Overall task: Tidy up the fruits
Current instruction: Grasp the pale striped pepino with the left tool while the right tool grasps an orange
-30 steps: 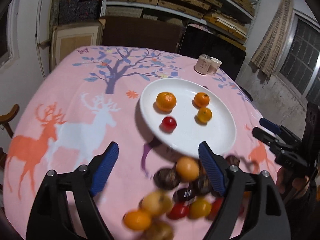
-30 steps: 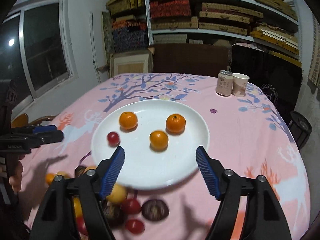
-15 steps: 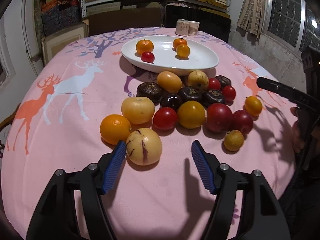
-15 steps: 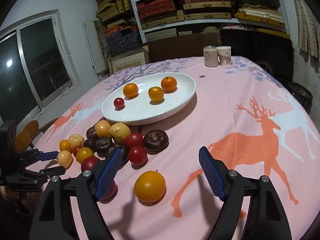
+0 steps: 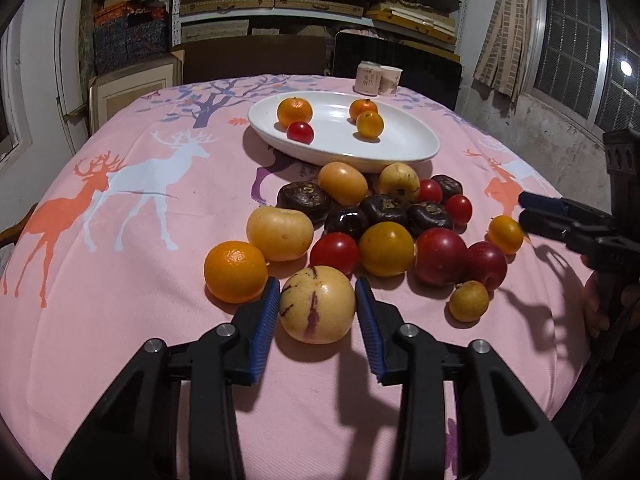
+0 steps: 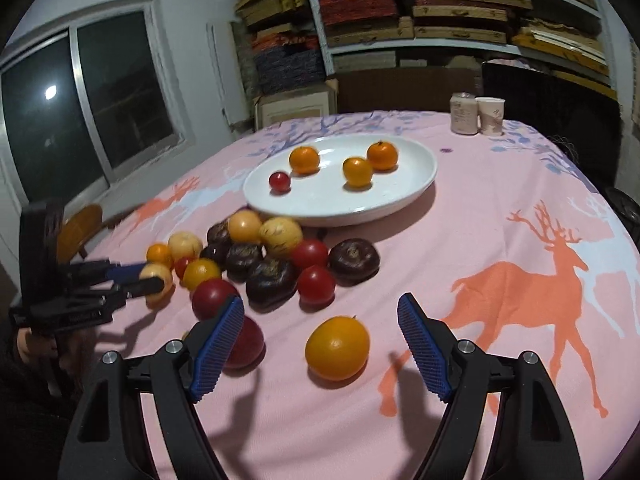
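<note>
At the near edge of the fruit pile on the pink-clothed desk (image 5: pixel 120 320), the left hand-held gripper (image 5: pixel 316 306) now brackets a pale yellow fruit with purple streaks (image 5: pixel 317 305). Half a second ago its fingers stood wide, short of that fruit; they have since advanced and narrowed, so the blue pads (image 5: pixel 267 316) sit right at its flanks. Whether they already press on it is hard to say from this angle; the fruit appears to rest on the cloth, not lifted. An orange (image 5: pixel 235 271) lies just beside the left pad, close enough to be nudged.

The right hand-held gripper (image 6: pixel 320 350) has moved in too: wide open and holding nothing, it now frames a lone orange-yellow fruit (image 6: pixel 337 348) lying apart from the pile, while its left finger hides part of a red fruit (image 6: pixel 246 346).

The white plate (image 5: pixel 400 152) beyond the pile carries three small oranges and one red fruit, as before. Both hands, then, have gone from approach to the brink of a grasp; most of the sorting is still ahead.
</note>
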`<state>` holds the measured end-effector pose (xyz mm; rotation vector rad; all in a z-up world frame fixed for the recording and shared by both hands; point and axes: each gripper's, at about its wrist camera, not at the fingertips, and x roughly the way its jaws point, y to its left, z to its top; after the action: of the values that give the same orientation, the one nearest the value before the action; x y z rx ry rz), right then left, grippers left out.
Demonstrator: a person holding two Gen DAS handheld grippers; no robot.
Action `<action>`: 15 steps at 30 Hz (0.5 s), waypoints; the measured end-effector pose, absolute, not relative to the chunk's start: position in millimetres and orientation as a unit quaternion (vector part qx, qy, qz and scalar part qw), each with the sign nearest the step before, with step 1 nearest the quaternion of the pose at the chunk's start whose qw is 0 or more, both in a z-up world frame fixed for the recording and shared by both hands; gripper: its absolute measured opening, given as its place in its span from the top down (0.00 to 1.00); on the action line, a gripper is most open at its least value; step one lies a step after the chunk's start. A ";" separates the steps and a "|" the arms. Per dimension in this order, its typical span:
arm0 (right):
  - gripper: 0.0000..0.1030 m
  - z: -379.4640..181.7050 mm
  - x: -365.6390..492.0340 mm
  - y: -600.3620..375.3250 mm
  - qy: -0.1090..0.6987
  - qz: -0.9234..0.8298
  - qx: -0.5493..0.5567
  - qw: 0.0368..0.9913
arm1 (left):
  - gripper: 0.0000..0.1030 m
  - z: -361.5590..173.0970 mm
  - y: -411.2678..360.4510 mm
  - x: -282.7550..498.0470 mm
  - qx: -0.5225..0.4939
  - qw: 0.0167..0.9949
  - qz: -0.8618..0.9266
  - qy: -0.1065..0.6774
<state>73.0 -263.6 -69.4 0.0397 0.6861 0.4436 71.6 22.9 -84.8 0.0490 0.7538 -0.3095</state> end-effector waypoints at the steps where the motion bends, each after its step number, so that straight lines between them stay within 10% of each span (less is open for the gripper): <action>1: 0.22 -71.7 74.6 -261.8 0.343 0.214 0.016 0.914 | 0.63 -84.4 22.8 71.1 0.023 0.918 -0.153 0.366; 6: 0.24 -81.3 80.4 -251.9 0.380 0.215 -0.005 0.900 | 0.63 -82.9 22.6 68.0 0.024 0.921 -0.158 0.356; 12: 0.65 -93.5 90.9 -254.5 0.418 0.207 0.008 0.884 | 0.63 -83.2 22.5 66.5 0.022 0.920 -0.160 0.357; 15: 0.65 -94.1 89.4 -255.1 0.418 0.210 0.011 0.884 | 0.63 -83.3 22.9 66.6 0.022 0.920 -0.159 0.358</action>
<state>89.4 -255.1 -94.1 0.0226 0.8703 0.4378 66.6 22.9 -83.3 0.0456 0.7347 -0.3264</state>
